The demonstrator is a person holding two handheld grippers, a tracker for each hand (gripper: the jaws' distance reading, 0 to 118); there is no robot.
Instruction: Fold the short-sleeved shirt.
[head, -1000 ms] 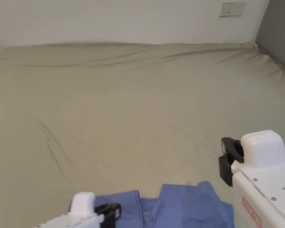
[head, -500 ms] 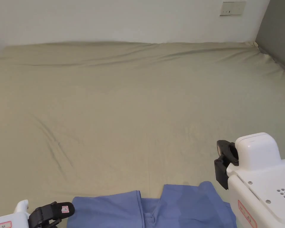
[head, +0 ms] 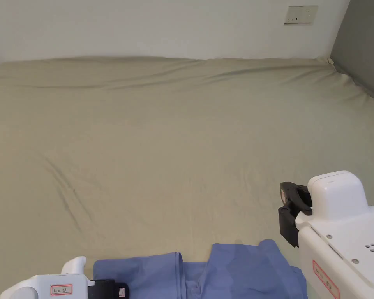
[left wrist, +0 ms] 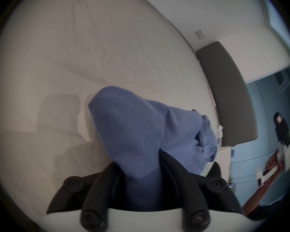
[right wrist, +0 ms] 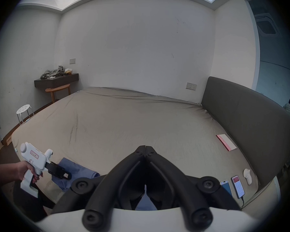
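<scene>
Cloth of the blue short-sleeved shirt (left wrist: 132, 128) bunches between the jaws of our left tongs (left wrist: 141, 173), which clamp a fold of it at the near edge of the bed (head: 174, 148). In the head view the left tongs (head: 112, 290) sit low at the shirt's left end, and the shirt (head: 237, 268) lies rumpled along that near edge, with a sleeve-like roll standing up near its middle. Our right tongs (right wrist: 145, 147) are closed tip to tip with nothing between the tips; a sliver of blue shows below, behind the jaws. In the head view the right tongs (head: 289, 218) hover above the bed, just beside the shirt's right end and, as far as we can tell, not touching it. A hand (right wrist: 25, 170) grips the handle of the left tongs in the right gripper view.

Farther right, 2 phones (right wrist: 233, 187) and a small white device (right wrist: 247, 176) lie near the bed's corner, and a pink-edged card (right wrist: 226, 142) rests beside the dark headboard (right wrist: 244, 118). Beyond the wrinkled beige sheet, a white stool (right wrist: 23, 110), a wooden chair (right wrist: 57, 91) and a dark shelf (right wrist: 56, 81) carrying grey cloth stand by the wall.
</scene>
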